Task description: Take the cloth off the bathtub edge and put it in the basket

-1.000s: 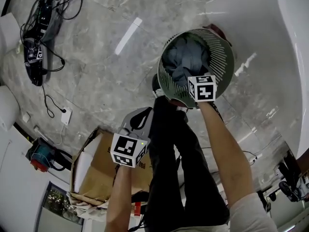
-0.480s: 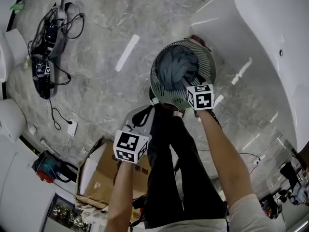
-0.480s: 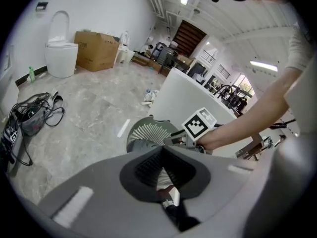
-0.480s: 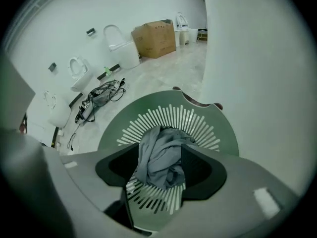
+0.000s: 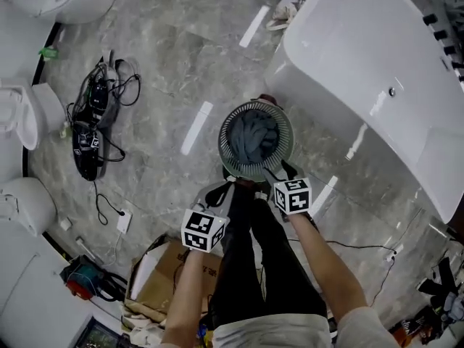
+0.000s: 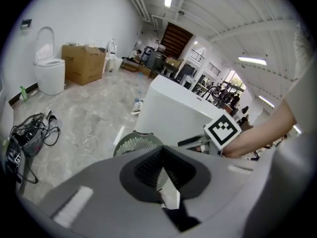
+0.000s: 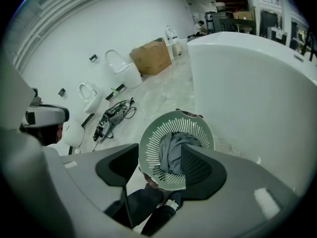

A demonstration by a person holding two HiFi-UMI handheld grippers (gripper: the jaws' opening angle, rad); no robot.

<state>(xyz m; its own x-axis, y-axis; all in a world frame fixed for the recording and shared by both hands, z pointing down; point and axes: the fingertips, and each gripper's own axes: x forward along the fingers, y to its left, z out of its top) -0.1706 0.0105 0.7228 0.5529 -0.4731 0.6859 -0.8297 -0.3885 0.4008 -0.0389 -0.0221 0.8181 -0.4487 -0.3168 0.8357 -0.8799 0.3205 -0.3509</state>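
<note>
Looking basically done here: the cloth [image 5: 251, 138] sits bunched in the basket [image 5: 230, 162], below and beyond the fingertips of the right gripper [image 7: 161, 167], jaws apart and empty. The left gripper [image 6: 163, 170] is closed on nothing. The bathtub [image 5: 362, 64] edge looks bare.

bathtub [image 5: 362, 56]: glossy, smooth | basket [image 5: 230, 162]: slotted matt plastic | cloth [image 5: 254, 138]: soft fabric | floor [image 5: 167, 56]: polished stone

Bright even light, fisheye-warped dark-vignetted edges
</note>
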